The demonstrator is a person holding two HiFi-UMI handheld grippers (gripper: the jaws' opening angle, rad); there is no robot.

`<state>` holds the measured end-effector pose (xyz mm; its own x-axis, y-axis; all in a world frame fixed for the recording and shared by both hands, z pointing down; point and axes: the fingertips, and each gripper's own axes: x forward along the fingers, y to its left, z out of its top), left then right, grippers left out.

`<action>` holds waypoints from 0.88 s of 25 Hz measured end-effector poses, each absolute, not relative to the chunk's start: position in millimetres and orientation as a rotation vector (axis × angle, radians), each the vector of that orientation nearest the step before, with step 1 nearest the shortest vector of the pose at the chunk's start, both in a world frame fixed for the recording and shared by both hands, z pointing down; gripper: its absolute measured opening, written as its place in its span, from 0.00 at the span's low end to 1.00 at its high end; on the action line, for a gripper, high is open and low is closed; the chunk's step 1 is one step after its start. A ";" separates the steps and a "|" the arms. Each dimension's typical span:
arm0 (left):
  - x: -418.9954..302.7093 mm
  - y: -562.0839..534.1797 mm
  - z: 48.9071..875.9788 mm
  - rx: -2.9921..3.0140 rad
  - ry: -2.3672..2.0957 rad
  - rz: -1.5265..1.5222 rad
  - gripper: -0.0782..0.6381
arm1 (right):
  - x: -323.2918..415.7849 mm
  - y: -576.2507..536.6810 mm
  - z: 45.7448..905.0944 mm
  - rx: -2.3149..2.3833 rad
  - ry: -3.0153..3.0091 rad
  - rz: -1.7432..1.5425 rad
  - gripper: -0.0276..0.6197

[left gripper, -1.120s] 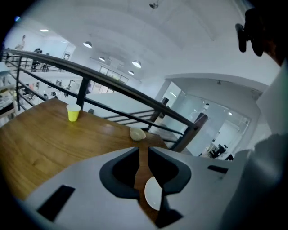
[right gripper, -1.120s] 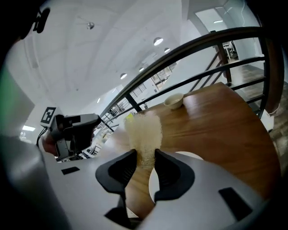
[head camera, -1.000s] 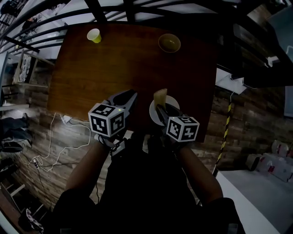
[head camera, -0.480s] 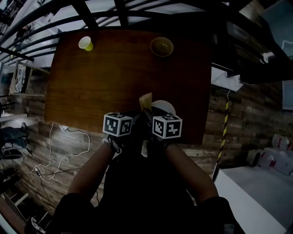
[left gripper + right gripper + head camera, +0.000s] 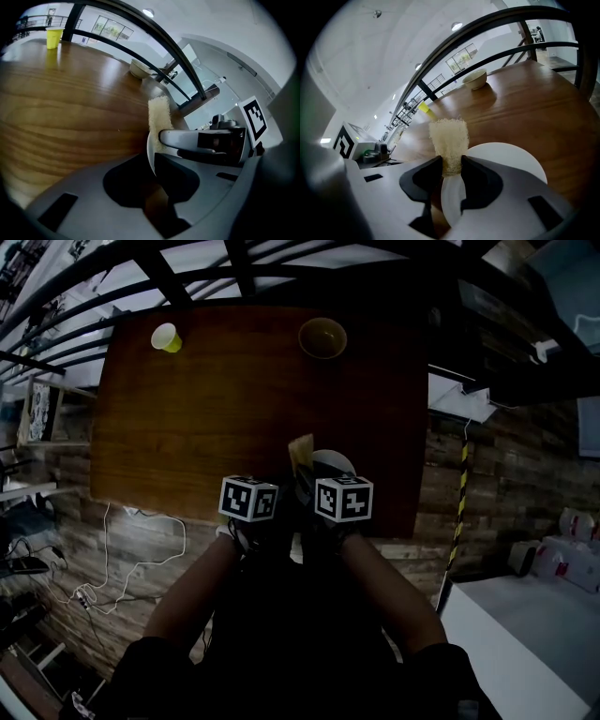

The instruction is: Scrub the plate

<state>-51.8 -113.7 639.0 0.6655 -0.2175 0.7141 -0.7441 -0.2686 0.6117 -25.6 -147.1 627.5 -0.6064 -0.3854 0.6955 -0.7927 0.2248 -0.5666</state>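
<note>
I am looking down on a wooden table (image 5: pixel 234 399). A yellow cup (image 5: pixel 166 337) is standing at its far left. At the near edge, my left gripper (image 5: pixel 152 161) is clamping the rim of the white plate (image 5: pixel 506 157). Just beside it, my right gripper (image 5: pixel 451 166) is pinching a pale sponge (image 5: pixel 449 138) over the plate's left side. A bowl (image 5: pixel 322 337) is sitting at the far edge.

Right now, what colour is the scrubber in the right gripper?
Pale cream; the scrubber shows best in the right gripper view.
</note>
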 end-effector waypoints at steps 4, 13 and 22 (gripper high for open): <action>-56.4 -109.5 648.4 1.786 -0.793 0.703 0.21 | -14.0 -146.3 629.8 1.114 -2.084 1.350 0.25; -55.5 -107.8 651.9 1.771 -0.821 0.712 0.21 | 39.7 -142.9 627.5 1.237 -2.052 1.336 0.25; -54.3 -104.8 650.7 1.775 -0.842 0.718 0.21 | 95.2 -132.3 622.2 1.401 -1.993 1.363 0.25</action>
<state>-54.3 -104.8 650.7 0.5805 -0.2141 0.7856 -0.8096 -0.2550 0.5288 95.2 -132.3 622.2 -0.4510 -0.5276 0.7199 -0.8622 0.0490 -0.5043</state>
